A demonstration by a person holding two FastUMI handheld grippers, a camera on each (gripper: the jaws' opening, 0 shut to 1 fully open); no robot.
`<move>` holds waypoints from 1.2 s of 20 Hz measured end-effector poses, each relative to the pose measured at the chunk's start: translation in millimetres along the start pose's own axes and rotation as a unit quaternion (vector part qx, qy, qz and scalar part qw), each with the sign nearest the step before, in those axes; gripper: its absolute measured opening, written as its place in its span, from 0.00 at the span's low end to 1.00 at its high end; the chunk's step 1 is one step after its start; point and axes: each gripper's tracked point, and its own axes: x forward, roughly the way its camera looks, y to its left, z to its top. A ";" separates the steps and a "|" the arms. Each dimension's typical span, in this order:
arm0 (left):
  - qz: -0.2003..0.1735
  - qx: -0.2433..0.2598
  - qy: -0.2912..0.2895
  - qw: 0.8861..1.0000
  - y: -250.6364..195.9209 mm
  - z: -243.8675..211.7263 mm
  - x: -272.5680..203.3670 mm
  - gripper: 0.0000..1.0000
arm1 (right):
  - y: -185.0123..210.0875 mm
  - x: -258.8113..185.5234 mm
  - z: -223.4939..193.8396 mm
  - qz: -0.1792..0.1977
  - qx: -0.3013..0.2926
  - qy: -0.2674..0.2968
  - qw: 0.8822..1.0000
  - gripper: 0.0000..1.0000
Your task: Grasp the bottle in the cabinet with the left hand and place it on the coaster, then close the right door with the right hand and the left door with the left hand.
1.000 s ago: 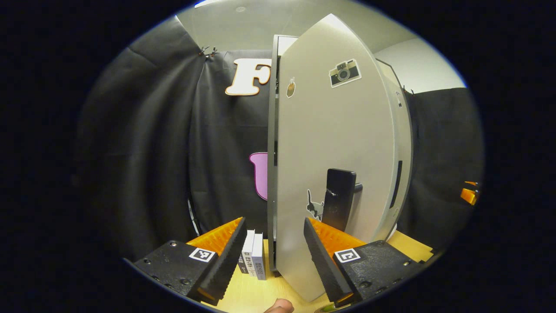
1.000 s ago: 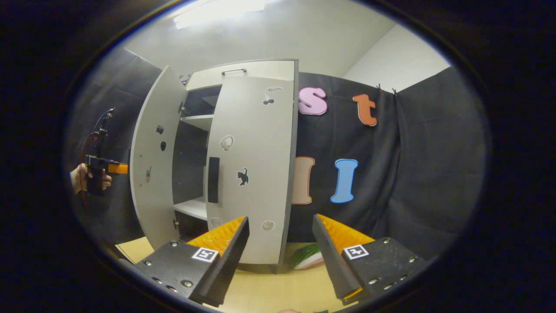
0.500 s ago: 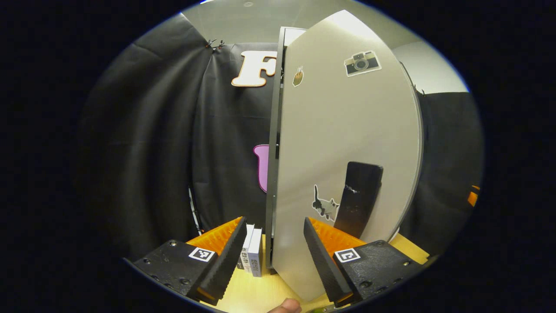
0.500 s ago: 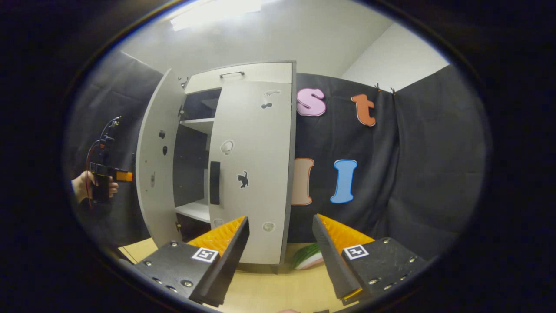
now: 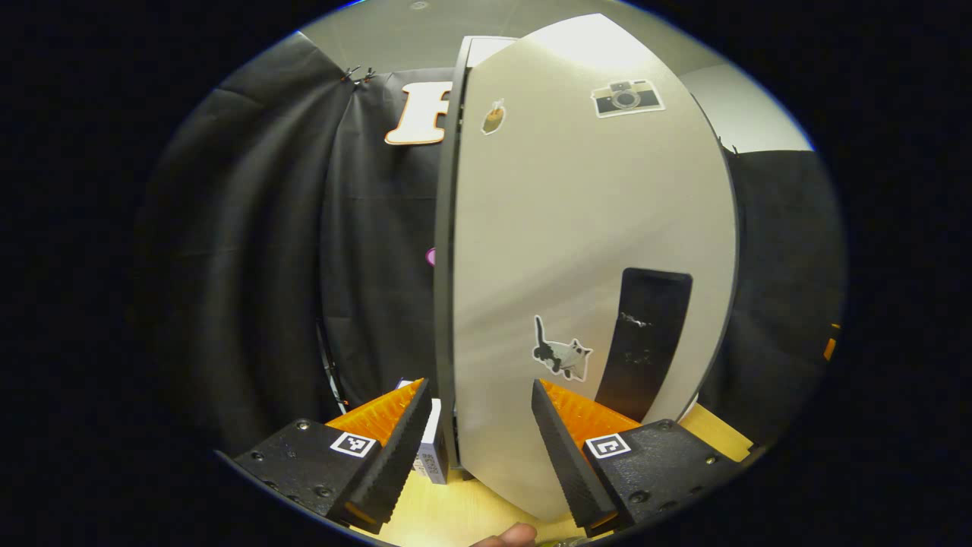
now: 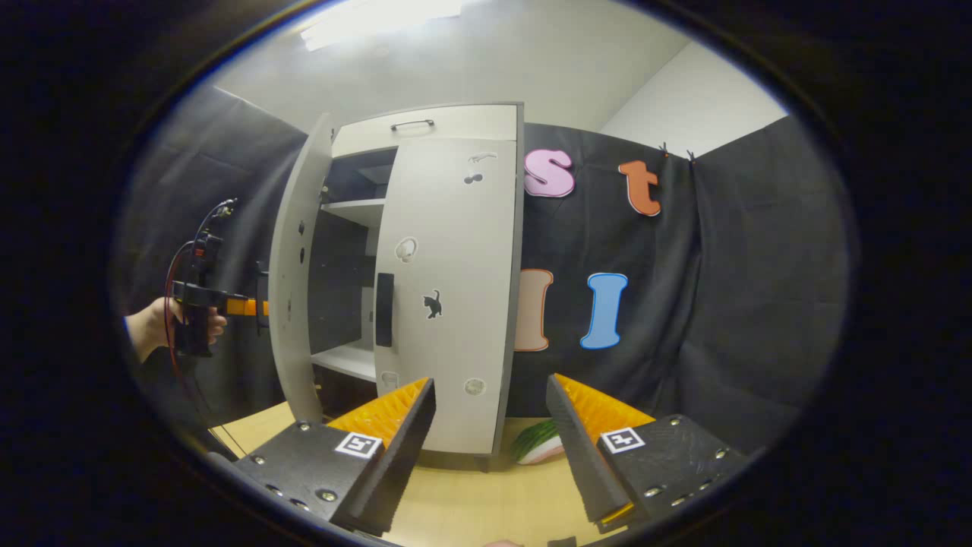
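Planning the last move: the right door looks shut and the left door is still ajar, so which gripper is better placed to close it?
Left. The left gripper sits at the left door; the right gripper faces the right door.

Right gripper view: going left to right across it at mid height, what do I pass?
Hand holding the left claw → open left door → cabinet interior → right door → booth wall.

black cloth [image 6: 729, 289] drapes the booth on all sides, pinned up with small clips. above it a plain pale wall [image 6: 683, 106] meets a white ceiling [image 6: 493, 53], where a bright strip light [image 6: 380, 15] glows. a light wooden table [image 6: 486, 509] spreads below.
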 end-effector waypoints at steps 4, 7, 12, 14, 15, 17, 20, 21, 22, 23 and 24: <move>0.000 0.015 -0.003 1.000 -11.2 -0.8 1.2 0.84 | -4.4 -8.4 0.6 -0.004 0.000 0.000 1.000 0.89; -0.002 0.021 -0.008 1.000 -17.9 -0.7 -5.0 0.89 | -6.5 -12.9 4.0 -0.004 0.003 -0.005 1.000 0.85; -0.001 0.011 -0.009 1.000 -19.5 2.0 -28.8 0.88 | -9.8 -23.1 6.2 -0.005 0.010 -0.008 1.000 0.85; 0.001 0.009 -0.009 1.000 -19.1 1.3 -42.0 0.88 | -9.3 -30.5 7.3 -0.003 0.011 -0.008 1.000 0.89; 0.003 0.009 -0.009 1.000 -18.3 1.0 -48.4 0.88 | -7.8 -35.6 7.3 -0.002 0.012 -0.008 1.000 0.89; 0.007 0.011 -0.010 1.000 -16.9 0.5 -62.1 0.88 | -2.9 -46.9 9.1 -0.001 0.015 -0.009 1.000 0.89; 0.011 0.007 -0.010 1.000 -17.7 -0.6 -82.2 0.88 | 2.9 -60.7 13.3 -0.002 0.024 -0.010 1.000 0.85; 0.014 0.006 -0.011 1.000 -17.0 -0.1 -88.2 0.88 | 3.0 -62.5 14.9 -0.004 0.027 -0.011 1.000 0.85; 0.016 0.006 -0.012 1.000 -17.2 -0.1 -93.8 0.88 | 4.6 -64.8 16.6 -0.005 0.029 -0.010 1.000 0.85; 0.019 0.006 -0.012 1.000 -18.1 -0.7 -99.3 0.88 | 6.3 -65.5 18.1 -0.005 0.031 -0.010 0.999 0.85; 0.021 0.006 -0.012 1.000 -19.2 -0.6 -105.3 0.88 | 8.1 -66.8 20.9 -0.005 0.031 -0.011 0.999 0.89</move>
